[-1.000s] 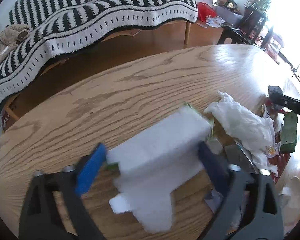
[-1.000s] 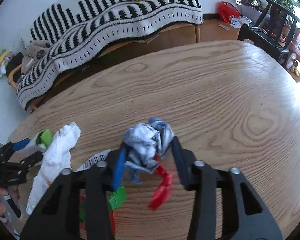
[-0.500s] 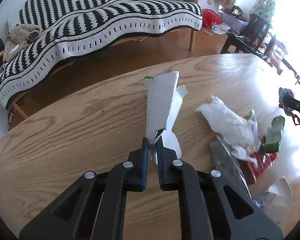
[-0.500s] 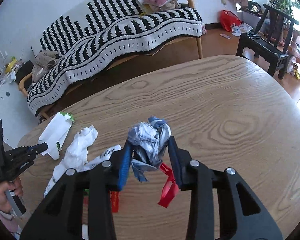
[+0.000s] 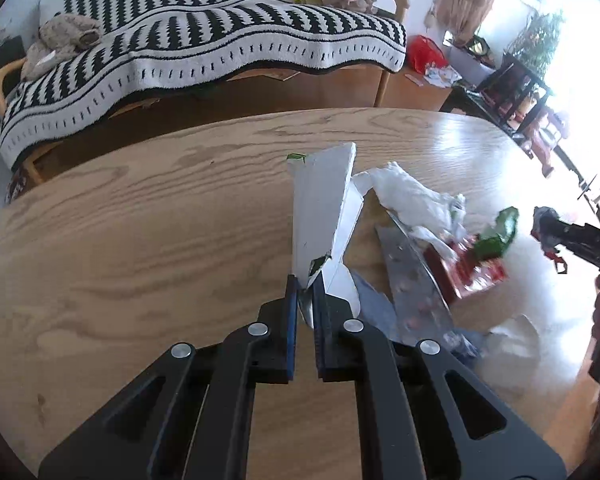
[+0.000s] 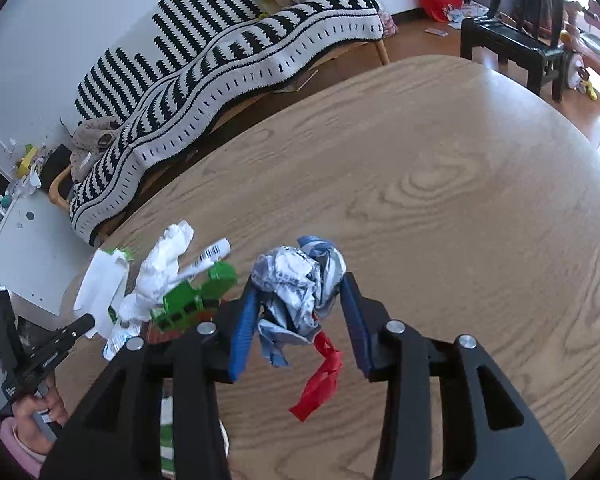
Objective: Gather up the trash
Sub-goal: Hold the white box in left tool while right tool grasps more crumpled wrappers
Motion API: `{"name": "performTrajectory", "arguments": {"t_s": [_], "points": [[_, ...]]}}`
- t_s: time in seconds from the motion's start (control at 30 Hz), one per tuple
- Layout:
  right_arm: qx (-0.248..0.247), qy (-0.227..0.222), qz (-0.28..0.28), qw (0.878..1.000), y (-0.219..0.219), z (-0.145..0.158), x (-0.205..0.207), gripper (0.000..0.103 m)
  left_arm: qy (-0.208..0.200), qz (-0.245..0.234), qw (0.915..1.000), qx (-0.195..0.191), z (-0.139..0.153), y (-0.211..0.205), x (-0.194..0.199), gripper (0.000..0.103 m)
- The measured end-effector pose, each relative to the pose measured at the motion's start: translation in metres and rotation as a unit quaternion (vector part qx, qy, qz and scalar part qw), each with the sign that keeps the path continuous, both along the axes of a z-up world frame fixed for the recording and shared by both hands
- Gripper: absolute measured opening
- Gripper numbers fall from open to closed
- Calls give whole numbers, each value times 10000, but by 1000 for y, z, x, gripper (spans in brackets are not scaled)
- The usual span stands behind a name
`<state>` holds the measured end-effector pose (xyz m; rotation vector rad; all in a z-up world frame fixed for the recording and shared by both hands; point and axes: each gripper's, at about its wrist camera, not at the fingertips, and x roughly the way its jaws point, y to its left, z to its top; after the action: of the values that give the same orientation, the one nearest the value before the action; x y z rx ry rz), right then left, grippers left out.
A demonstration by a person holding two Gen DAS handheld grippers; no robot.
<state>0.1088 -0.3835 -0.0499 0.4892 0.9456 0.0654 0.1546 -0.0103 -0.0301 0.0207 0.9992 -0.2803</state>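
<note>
My left gripper (image 5: 306, 280) is shut on the lower corner of a flattened white carton (image 5: 320, 216) with green trim, which stands on edge above the wooden table (image 5: 140, 240). My right gripper (image 6: 302, 284) holds a crumpled blue-and-white wrapper wad (image 6: 292, 276) with a red strip hanging below it; its jaws are opening slightly, but the pads still press the wad. In the right wrist view the left gripper (image 6: 88, 322) and the white carton (image 6: 100, 288) show at the lower left, held by a person's hand. The right gripper (image 5: 572, 232) shows at the right edge of the left wrist view.
A litter pile lies on the table: white tissue (image 5: 412, 196), a silver foil wrapper (image 5: 412, 280), a red packet (image 5: 472, 272), a green wrapper (image 5: 496, 236). A sofa under a striped blanket (image 5: 180, 40) stands beyond the table. A black chair (image 6: 512, 40) is at the far right.
The left gripper closed on the white carton and lifted it from flat to standing on edge. The right gripper carried the wad up and away from the table's near edge.
</note>
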Motion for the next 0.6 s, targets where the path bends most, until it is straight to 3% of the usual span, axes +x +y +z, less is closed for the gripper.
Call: {"name": "performTrajectory", "arguments": {"t_s": [0.1,0.3,0.37,0.43,0.47,0.53,0.57,0.6], "points": [[-26,113,49,9999,3,-6,-9,46,-43,58,9999,-125,5,2,-22,6],[177,236,16,9996,4,-17,-23,41,-58,418,9978,-507,5,14,-62,6],[579,66,74,9983,2,-10,-32,41,-57,504,9973,-534,3,17,-73,6],[1602,-257,187,9866,-7,-2,-42,41,28,540,9962,-680,2,21,-81,6],[1571,-219,178,9872,-9,2,-45,42,29,561,9960,-697,2,21,-84,6],[192,-95,247,9995,4,14,-47,43,44,582,9956,-740,1,22,-88,6],[268,-118,361,9989,5,15,-49,43,61,576,9955,-749,0,21,-89,6],[741,-38,454,9962,3,10,-50,43,71,570,9955,-753,0,21,-90,6]]}}
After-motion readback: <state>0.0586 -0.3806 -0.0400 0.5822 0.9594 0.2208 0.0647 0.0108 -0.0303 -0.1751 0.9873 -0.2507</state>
